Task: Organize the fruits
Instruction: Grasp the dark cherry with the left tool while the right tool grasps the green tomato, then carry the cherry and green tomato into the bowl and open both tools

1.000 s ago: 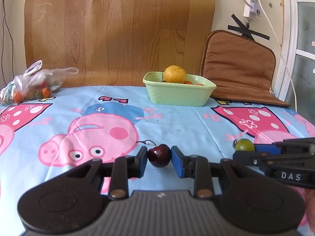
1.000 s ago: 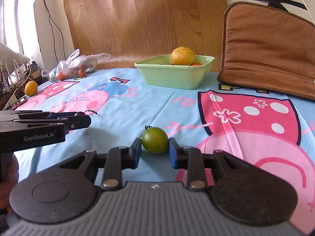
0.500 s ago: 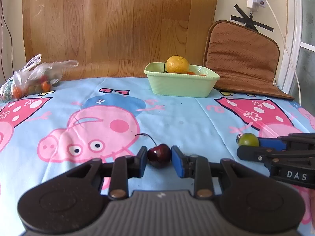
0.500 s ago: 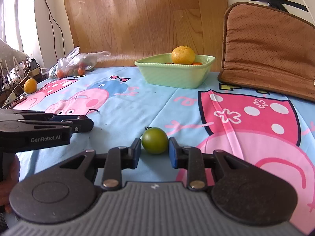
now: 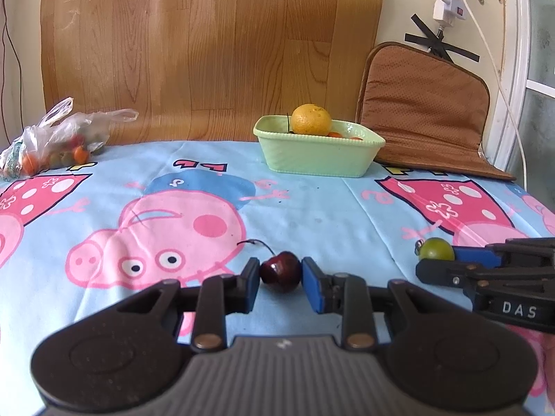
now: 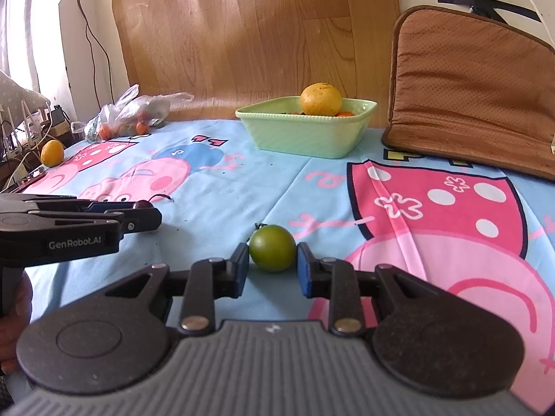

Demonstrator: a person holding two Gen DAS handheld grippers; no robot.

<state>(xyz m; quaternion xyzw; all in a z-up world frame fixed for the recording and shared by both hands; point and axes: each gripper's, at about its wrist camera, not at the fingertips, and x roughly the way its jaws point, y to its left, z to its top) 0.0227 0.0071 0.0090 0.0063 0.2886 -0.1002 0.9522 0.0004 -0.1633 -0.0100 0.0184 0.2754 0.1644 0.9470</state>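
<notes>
A dark red cherry [image 5: 280, 270] with a curved stem sits between the blue pads of my left gripper [image 5: 281, 272], which is shut on it just over the cartoon tablecloth. My right gripper [image 6: 273, 260] is shut on a small green fruit [image 6: 273, 248]. From the left wrist view the right gripper [image 5: 437, 260] and its green fruit [image 5: 435, 249] appear at the right. From the right wrist view the left gripper [image 6: 138, 215] and cherry [image 6: 142, 204] appear at the left. A pale green bowl [image 5: 312, 163] at the table's far side holds an orange [image 5: 311, 119] and smaller orange fruits.
A clear plastic bag of small fruits [image 5: 52, 142] lies at the far left. A brown cushion [image 5: 423, 111] leans on the wall right of the bowl. A loose orange [image 6: 52, 152] rests by the left table edge. A hand [image 6: 14, 312] holds the left gripper.
Both grippers keep their fruits and stay where they were. The left wrist view has tipped up slightly, so the bowl sits a little higher in it.
</notes>
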